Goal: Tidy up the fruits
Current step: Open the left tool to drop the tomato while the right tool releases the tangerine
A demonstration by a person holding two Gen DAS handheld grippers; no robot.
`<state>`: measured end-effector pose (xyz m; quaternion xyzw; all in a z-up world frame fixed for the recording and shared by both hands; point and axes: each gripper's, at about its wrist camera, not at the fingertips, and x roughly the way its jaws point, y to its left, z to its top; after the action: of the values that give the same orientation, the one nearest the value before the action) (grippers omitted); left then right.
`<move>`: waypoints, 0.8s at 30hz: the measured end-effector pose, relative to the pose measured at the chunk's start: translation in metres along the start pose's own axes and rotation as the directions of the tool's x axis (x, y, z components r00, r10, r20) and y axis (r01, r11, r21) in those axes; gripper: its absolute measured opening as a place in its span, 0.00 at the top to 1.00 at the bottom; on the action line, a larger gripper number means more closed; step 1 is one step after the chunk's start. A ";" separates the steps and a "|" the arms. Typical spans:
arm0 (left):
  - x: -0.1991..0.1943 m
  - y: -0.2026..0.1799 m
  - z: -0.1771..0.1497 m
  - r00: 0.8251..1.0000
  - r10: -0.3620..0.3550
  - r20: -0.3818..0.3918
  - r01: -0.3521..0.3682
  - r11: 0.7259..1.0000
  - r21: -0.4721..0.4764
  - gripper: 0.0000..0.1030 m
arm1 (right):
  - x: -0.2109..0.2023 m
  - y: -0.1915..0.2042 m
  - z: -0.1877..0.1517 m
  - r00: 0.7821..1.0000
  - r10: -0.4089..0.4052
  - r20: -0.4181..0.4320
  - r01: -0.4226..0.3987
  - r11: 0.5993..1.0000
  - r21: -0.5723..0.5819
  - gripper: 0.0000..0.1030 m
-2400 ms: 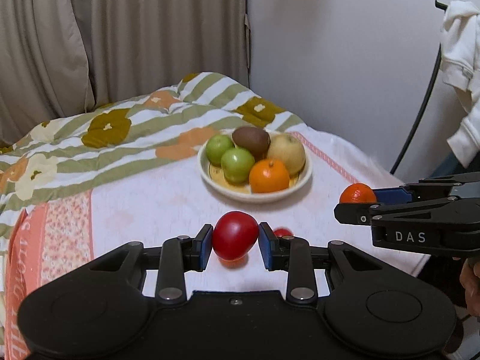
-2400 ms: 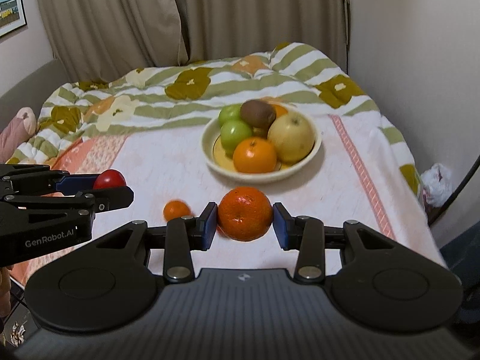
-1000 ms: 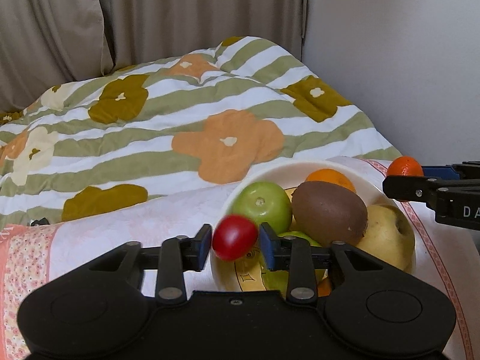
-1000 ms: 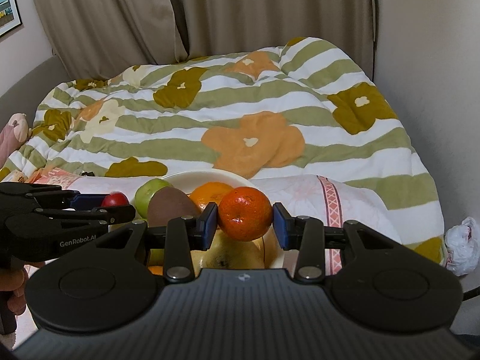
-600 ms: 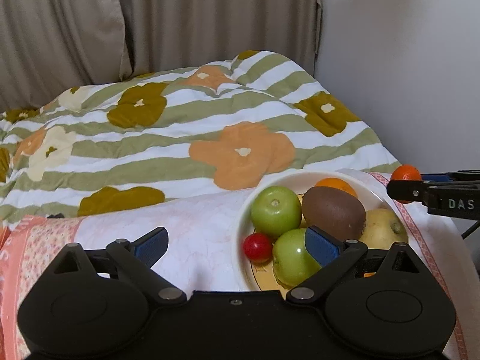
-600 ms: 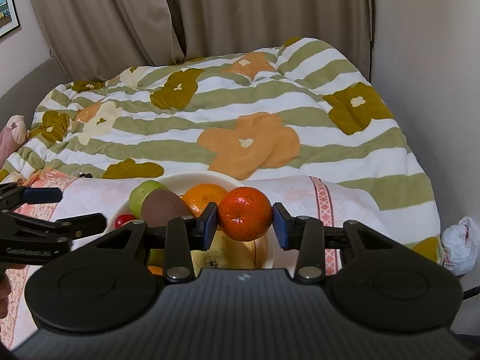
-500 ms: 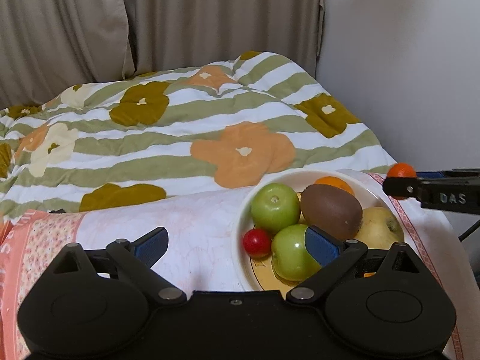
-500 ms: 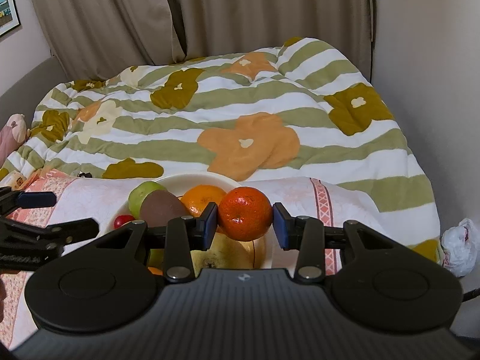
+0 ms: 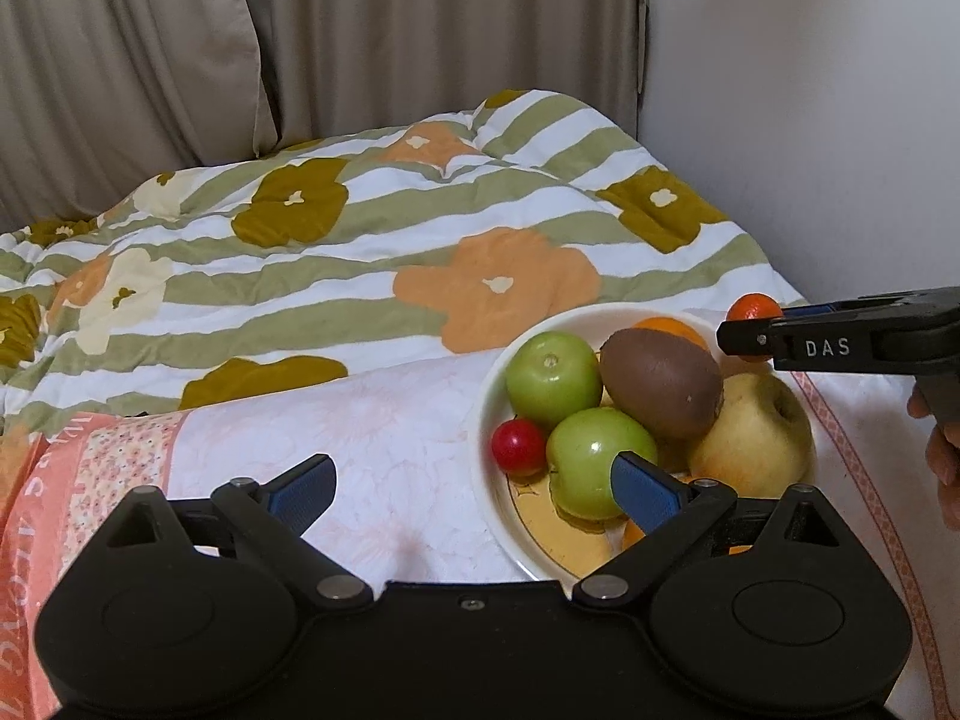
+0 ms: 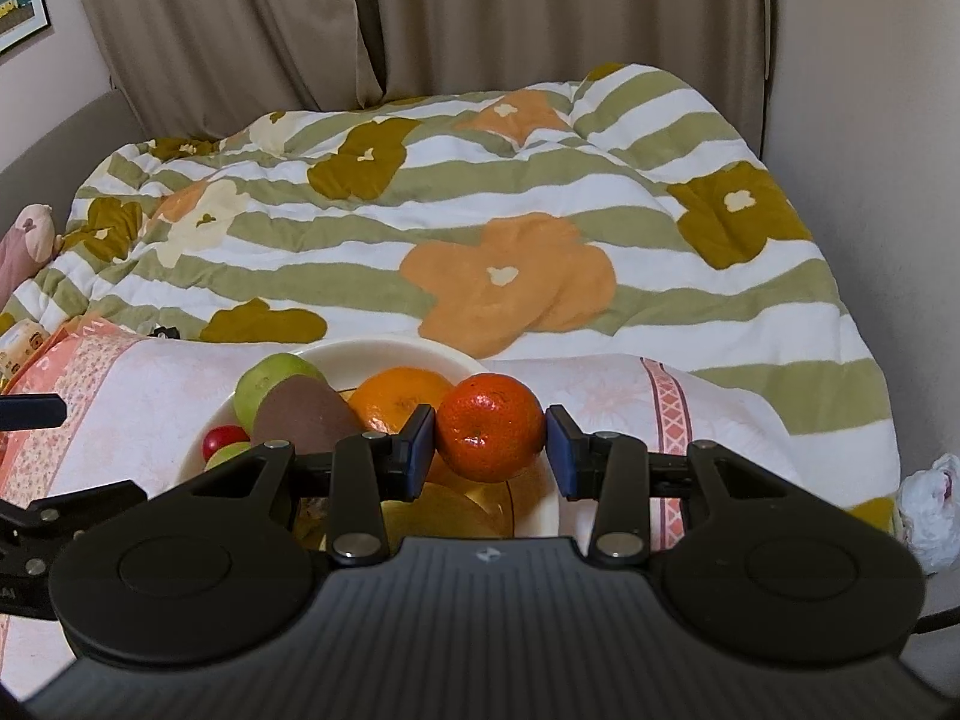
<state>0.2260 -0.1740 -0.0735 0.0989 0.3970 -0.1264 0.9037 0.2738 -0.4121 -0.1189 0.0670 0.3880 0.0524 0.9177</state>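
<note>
A cream bowl [image 9: 487,483] on the pale bedcloth holds two green apples [image 9: 552,378], a brown kiwi [image 9: 660,381], a yellow pear [image 9: 750,438], an orange [image 9: 669,324] and a small red fruit [image 9: 519,447] at its left edge. My left gripper [image 9: 468,474] is open and holds nothing, just short of the bowl's near left rim. My right gripper [image 10: 489,435] is shut on a tangerine [image 10: 489,432] and hovers over the bowl's [image 10: 384,351] right side. In the left wrist view the tangerine [image 9: 753,309] shows at the right gripper's fingertips.
A striped flower quilt [image 9: 420,252] is bunched behind the bowl, with curtains [image 9: 360,30] beyond it. A wall [image 9: 810,120] runs close on the right. A hand [image 9: 942,450] grips the right tool. A white plastic bag [image 10: 930,510] lies off the bed's right side.
My left gripper opened and let the small red fruit drop into the bowl's left edge, then drew back slightly. The right gripper stayed over the bowl with the tangerine.
</note>
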 end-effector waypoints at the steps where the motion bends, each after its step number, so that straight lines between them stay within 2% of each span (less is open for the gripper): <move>1: 0.000 0.000 -0.001 1.000 0.000 -0.002 0.000 1.000 0.001 0.03 | 0.001 0.000 -0.001 1.000 0.002 -0.003 -0.002 1.000 0.001 0.46; 2: 0.000 0.000 -0.002 1.000 0.000 -0.004 0.000 1.000 0.000 0.03 | 0.002 -0.001 -0.001 1.000 0.003 -0.007 -0.003 1.000 0.004 0.46; 4: 0.000 0.001 -0.004 1.000 -0.003 -0.008 0.003 1.000 -0.008 0.03 | 0.002 -0.002 -0.002 1.000 0.001 0.000 -0.001 1.000 0.011 0.31; 5: 0.000 0.002 -0.004 1.000 -0.004 -0.011 0.004 1.000 -0.014 0.03 | 0.001 -0.003 -0.002 1.000 0.009 0.003 -0.009 1.000 0.011 0.16; 7: -0.001 0.003 -0.005 1.000 -0.007 -0.011 0.006 1.000 -0.023 0.03 | -0.003 -0.003 -0.002 1.000 0.005 0.024 -0.006 1.000 0.011 0.07; 16: -0.016 0.002 -0.007 1.000 0.010 0.015 -0.010 1.000 -0.014 0.03 | -0.020 0.002 -0.005 0.999 -0.003 0.036 0.003 1.000 0.001 0.07; 24: -0.051 0.008 -0.010 0.996 0.002 0.087 -0.002 1.000 -0.009 0.03 | -0.069 0.019 -0.007 0.994 -0.034 0.107 0.034 0.999 0.005 0.07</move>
<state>0.1884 -0.1559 -0.0421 0.0895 0.3577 -0.1278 0.9207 0.2202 -0.4028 -0.0723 0.0644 0.3392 0.0324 0.9379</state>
